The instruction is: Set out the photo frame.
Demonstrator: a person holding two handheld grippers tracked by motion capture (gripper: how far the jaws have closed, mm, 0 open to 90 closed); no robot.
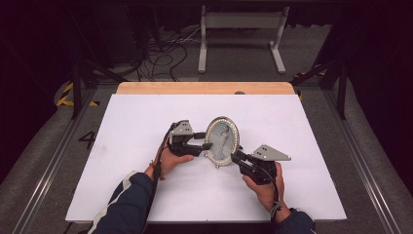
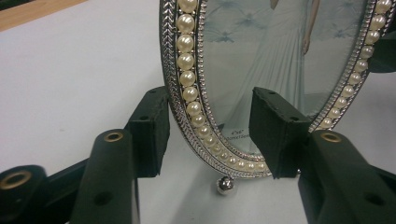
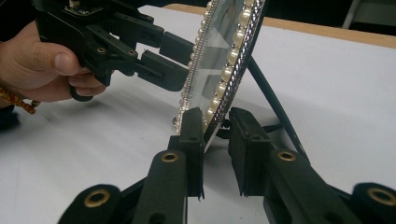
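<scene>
Two tools flank the oval picture frame [image 1: 222, 141] standing upright on the tabletop [image 1: 146, 146]: the left tool [image 1: 206, 146] straddles its pearl rim with jaws apart, the right tool [image 3: 215, 122] pinches the lower rim; glass-fronted, light, slippery, probably fragile, best gripped by the rim.

High view: fixed above the person's side, facing forward and down over the whole table [image 1: 146, 195]. Both gripper views sit low and very close, looking from opposite sides along their jaws at the picture frame [image 2: 196, 93], which all three views share.
</scene>
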